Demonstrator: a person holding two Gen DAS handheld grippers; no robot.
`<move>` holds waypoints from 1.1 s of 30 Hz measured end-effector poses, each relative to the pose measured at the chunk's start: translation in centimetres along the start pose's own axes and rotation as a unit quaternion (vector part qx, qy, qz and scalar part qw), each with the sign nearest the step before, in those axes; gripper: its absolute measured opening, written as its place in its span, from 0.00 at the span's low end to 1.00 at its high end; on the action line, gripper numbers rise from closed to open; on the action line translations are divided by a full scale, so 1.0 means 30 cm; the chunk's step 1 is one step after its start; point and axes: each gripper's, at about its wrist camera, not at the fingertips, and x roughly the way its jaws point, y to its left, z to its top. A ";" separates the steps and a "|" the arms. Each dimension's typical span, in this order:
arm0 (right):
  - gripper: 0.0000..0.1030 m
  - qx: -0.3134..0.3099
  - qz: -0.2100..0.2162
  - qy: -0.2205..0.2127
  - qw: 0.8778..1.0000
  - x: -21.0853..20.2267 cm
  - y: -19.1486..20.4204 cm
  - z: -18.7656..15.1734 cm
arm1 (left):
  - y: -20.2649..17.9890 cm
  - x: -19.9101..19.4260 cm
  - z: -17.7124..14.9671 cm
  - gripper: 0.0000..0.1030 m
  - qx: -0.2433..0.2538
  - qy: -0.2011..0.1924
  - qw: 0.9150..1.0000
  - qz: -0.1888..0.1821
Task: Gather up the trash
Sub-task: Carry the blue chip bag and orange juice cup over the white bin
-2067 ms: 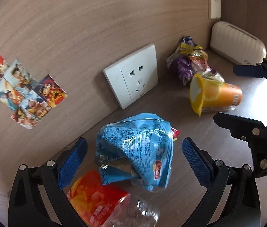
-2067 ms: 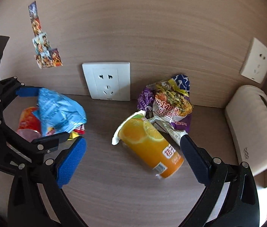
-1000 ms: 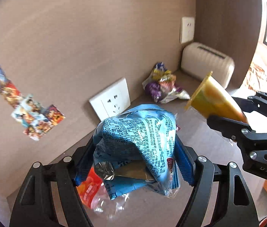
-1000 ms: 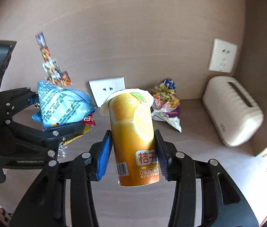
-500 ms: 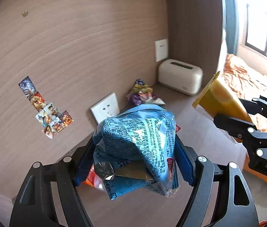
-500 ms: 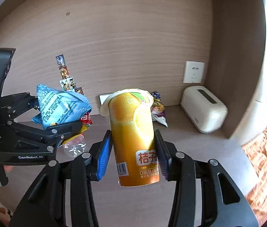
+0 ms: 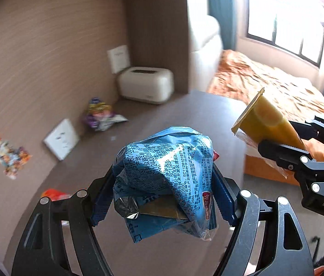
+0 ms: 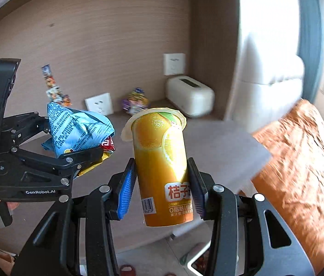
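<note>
My left gripper (image 7: 162, 197) is shut on a crumpled blue snack bag (image 7: 166, 179), held up over the brown desk (image 7: 139, 124). My right gripper (image 8: 162, 188) is shut on an orange juice cup (image 8: 162, 168) with a peeled foil lid, held upright in the air. In the left wrist view the orange juice cup (image 7: 270, 124) and right gripper (image 7: 299, 158) show at the right. In the right wrist view the blue snack bag (image 8: 76, 128) and left gripper (image 8: 53, 156) show at the left. A purple and yellow wrapper (image 7: 101, 115) and a red wrapper (image 7: 53, 194) lie on the desk.
A cream box (image 7: 147, 85) stands at the desk's back corner below a wall socket (image 7: 118, 58). Another socket (image 7: 61, 139) and stickers (image 7: 5, 154) are on the wood wall. A bed with an orange cover (image 8: 304, 161) lies to the right. Floor items show below (image 8: 194, 257).
Both grippers have closed on their items, lifted them off the desk and drawn back and to the right. The desk and wall now look farther away; the bed and window have come into view.
</note>
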 end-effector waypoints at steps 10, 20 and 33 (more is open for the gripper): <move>0.44 0.042 -0.042 0.035 0.998 -0.043 -0.314 -0.221 | -0.338 0.170 0.034 0.72 0.048 0.028 0.997 -0.046; 0.44 0.046 -0.054 0.103 0.992 -0.012 -0.596 -0.472 | -0.681 0.394 -0.035 0.72 0.108 0.095 0.987 -0.075; 0.44 0.053 -0.028 0.211 0.976 0.343 -0.814 -0.908 | -0.968 0.857 -0.331 0.72 0.196 0.162 0.959 -0.126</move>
